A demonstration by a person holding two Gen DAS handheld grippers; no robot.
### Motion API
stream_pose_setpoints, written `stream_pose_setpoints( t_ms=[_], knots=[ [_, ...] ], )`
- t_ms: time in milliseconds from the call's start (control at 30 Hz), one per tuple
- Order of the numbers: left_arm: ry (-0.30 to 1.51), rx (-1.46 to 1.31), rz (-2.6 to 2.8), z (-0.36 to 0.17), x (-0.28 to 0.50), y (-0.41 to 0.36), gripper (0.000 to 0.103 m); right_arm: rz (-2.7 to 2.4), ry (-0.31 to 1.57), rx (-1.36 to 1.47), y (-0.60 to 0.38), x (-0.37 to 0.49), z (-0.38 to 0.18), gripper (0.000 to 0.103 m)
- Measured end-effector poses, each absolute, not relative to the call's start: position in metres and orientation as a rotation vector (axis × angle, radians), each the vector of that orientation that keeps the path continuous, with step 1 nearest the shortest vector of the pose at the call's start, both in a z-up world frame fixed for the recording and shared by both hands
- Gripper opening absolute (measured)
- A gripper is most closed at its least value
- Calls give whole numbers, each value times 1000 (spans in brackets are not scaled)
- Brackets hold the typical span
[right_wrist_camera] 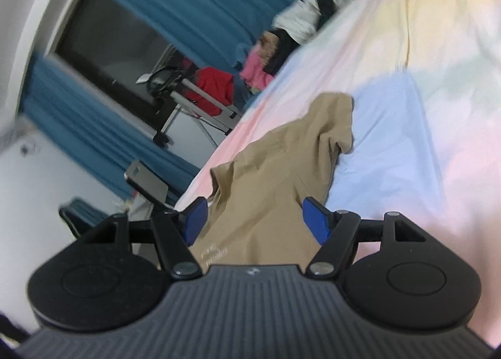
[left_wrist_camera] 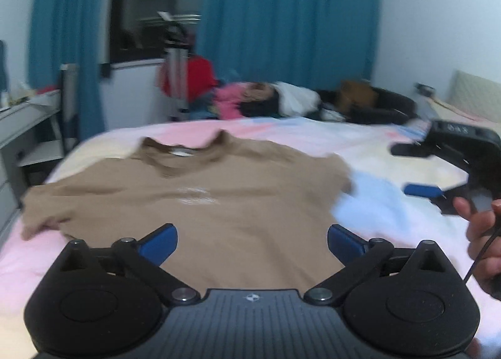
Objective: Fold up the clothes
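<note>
A tan T-shirt (left_wrist_camera: 200,199) lies spread face up on the pastel bedsheet (left_wrist_camera: 375,208), collar at the far side. My left gripper (left_wrist_camera: 252,243) is open above the shirt's near hem, holding nothing. My right gripper (right_wrist_camera: 256,221) is open and tilted, hovering over the shirt (right_wrist_camera: 269,171) near its right sleeve (right_wrist_camera: 338,121), which is bunched. The right gripper also shows in the left wrist view (left_wrist_camera: 438,168) at the right, over the sheet, held by a hand (left_wrist_camera: 482,233).
A pile of mixed clothes (left_wrist_camera: 281,99) lies along the far edge of the bed. Teal curtains (left_wrist_camera: 281,14) and a dark window (left_wrist_camera: 156,5) are behind. A white desk (left_wrist_camera: 25,114) stands left of the bed. A tripod (left_wrist_camera: 178,77) stands by the window.
</note>
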State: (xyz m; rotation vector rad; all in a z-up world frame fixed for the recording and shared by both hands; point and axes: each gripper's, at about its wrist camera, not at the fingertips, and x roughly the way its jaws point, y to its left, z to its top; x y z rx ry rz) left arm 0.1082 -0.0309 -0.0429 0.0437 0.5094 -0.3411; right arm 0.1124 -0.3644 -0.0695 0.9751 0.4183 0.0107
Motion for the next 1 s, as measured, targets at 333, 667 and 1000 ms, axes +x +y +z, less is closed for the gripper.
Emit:
stream_pose_setpoints(
  t_ms=[333, 667, 1000],
  knots=[
    [634, -220, -202, -78, 176, 46, 103, -142, 524, 1006, -374, 247, -156, 70],
    [684, -260, -163, -111, 217, 53, 103, -109, 322, 788, -370, 321, -167, 82],
    [699, -242, -94, -117, 236, 57, 103, -218, 396, 620, -362, 357, -148, 12]
  ],
)
